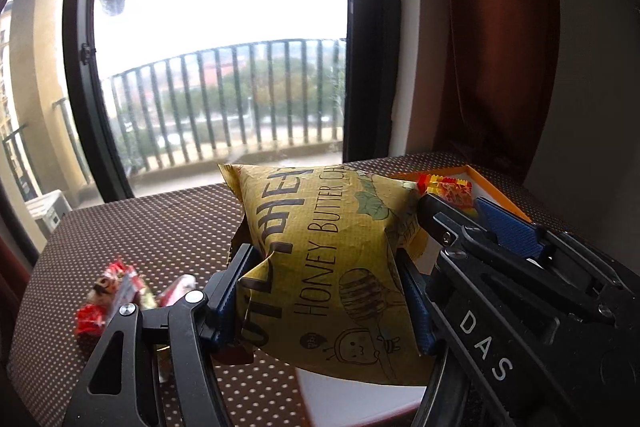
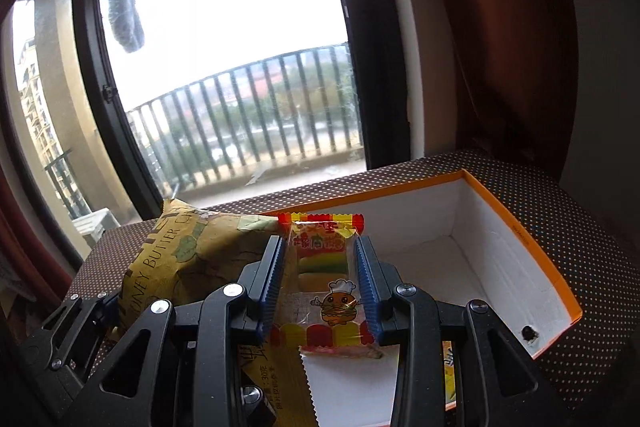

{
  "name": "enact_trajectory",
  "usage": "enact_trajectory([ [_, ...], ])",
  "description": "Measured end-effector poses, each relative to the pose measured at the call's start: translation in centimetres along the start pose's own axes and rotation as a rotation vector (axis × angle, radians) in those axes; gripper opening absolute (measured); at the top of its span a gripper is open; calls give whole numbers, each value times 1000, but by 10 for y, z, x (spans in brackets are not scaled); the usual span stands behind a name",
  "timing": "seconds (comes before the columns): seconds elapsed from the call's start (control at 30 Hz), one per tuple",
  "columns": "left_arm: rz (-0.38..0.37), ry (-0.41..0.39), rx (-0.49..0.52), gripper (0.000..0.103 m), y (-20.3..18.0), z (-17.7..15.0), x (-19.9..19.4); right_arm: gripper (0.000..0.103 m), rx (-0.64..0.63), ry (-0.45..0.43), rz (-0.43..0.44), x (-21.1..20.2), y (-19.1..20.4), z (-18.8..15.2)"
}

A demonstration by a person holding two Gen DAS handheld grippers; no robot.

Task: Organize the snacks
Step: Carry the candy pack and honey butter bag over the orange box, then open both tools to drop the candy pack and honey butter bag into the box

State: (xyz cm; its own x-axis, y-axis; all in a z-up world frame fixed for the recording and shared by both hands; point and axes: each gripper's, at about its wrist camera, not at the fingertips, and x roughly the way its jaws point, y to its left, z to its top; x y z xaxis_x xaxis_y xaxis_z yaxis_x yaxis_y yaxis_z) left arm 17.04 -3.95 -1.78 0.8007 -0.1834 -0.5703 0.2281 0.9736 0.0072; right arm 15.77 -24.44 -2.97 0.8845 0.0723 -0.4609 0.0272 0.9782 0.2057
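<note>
1. While red-wrapped sweets (image 1: 108, 291) lie on the dotted worktop (image 1: 160, 227), the left gripper (image 1: 324, 291) jaws clamp the yellow chip bag (image 1: 320, 247).
2. The right gripper (image 2: 320, 283) jaws pinch a burger-print snack packet (image 2: 324, 291) above the orange-rimmed box (image 2: 520, 255).

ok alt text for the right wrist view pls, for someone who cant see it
The right hand-held gripper grips a small clear burger-print snack packet over an open orange box with a white inside. To its left, the left hand-held gripper holds a yellow honey butter chip bag, with a balcony window behind.
</note>
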Motion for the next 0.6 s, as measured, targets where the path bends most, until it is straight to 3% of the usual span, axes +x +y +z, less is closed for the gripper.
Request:
enact_trajectory([
  [0.33,-71,61,58,69,-17,12,48,39,66,17,-71,17,-37,6],
  [0.6,-143,218,61,73,-19,24,88,39,94,60,-131,37,-61,8],
])
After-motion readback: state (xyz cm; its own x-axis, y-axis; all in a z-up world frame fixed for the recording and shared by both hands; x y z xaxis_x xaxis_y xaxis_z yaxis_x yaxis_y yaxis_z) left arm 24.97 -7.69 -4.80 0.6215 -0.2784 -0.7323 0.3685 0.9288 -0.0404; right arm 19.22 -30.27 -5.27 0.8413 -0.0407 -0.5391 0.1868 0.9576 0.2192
